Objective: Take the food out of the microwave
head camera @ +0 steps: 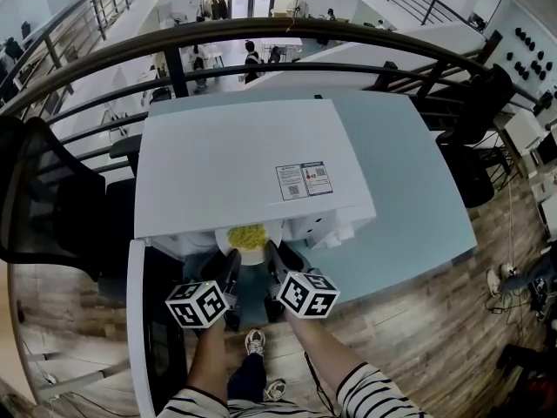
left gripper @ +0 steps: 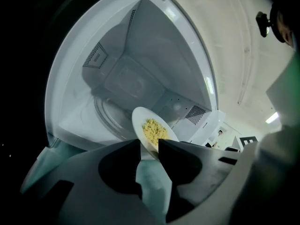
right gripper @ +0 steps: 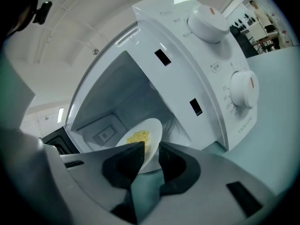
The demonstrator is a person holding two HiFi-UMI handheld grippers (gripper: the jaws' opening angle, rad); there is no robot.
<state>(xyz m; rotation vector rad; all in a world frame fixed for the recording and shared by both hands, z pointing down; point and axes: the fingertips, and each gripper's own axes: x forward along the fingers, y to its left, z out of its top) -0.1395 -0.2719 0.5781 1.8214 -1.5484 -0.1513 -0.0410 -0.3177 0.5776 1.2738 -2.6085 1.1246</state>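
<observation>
- Far left: microwave [head camera: 244, 164] door [head camera: 144, 320] swung wide open.
- Left gripper [left gripper: 150, 145]: clamped on the left rim of the plate [left gripper: 139, 121], rim pinched between both jaws.
- Between the grippers: plate with yellow food [left gripper: 153, 130], at the microwave's mouth, above the table's [head camera: 418, 207] front edge.
- Right gripper [right gripper: 151, 146]: clamped on the plate's right rim.

Wood-plank floor [head camera: 418, 338], a pale table [head camera: 418, 198], a black chair [head camera: 43, 198] — and a curved dark railing [head camera: 261, 31] beyond.
</observation>
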